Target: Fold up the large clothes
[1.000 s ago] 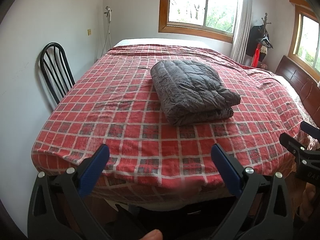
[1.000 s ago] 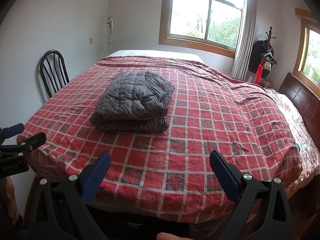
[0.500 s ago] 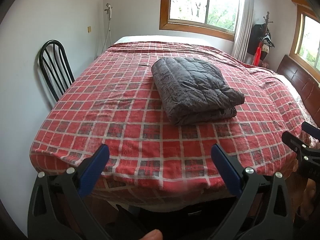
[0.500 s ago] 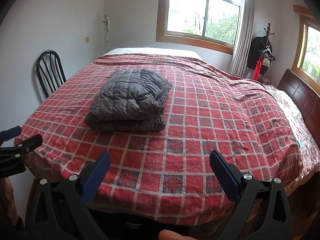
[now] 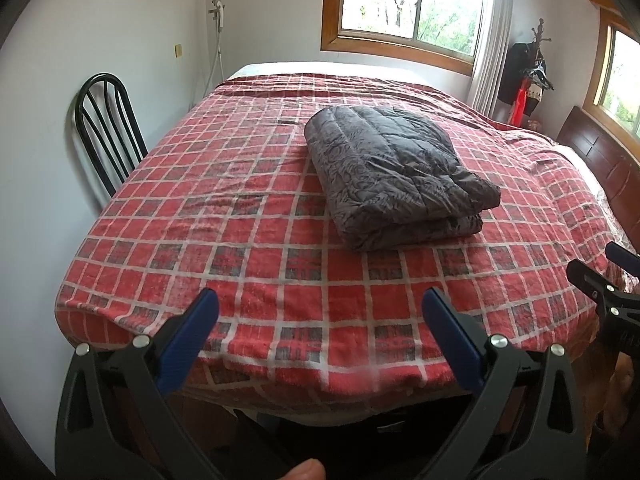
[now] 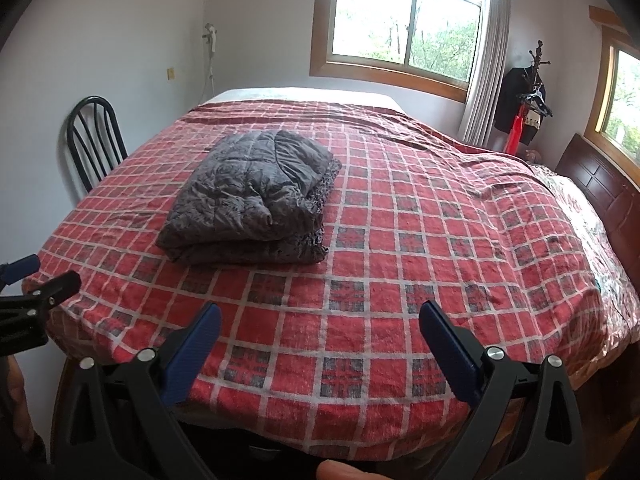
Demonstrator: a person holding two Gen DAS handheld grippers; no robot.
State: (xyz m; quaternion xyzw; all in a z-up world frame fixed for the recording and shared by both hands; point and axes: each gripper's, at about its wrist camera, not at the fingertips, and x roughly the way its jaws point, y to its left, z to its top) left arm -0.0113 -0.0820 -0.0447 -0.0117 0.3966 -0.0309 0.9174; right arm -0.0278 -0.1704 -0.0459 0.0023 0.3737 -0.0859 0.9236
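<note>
A dark grey quilted garment (image 5: 396, 172) lies folded in a thick rectangle on the red plaid bedspread (image 5: 248, 240); it also shows in the right wrist view (image 6: 256, 200). My left gripper (image 5: 320, 312) is open and empty, held back over the near edge of the bed, apart from the garment. My right gripper (image 6: 320, 320) is open and empty too, over the same near edge, to the right of the garment. Each gripper shows at the side of the other's view: the right one (image 5: 612, 280) and the left one (image 6: 36, 284).
A black metal chair (image 5: 106, 132) stands against the wall left of the bed. A dark wooden headboard (image 5: 604, 168) runs along the right side. A coat stand (image 6: 528, 96) with clothes and windows are at the back.
Both grippers have drawn slightly back and up from the bed, so the bed and folded garment sit a little lower in view. Both stay open; the garment has not moved.
</note>
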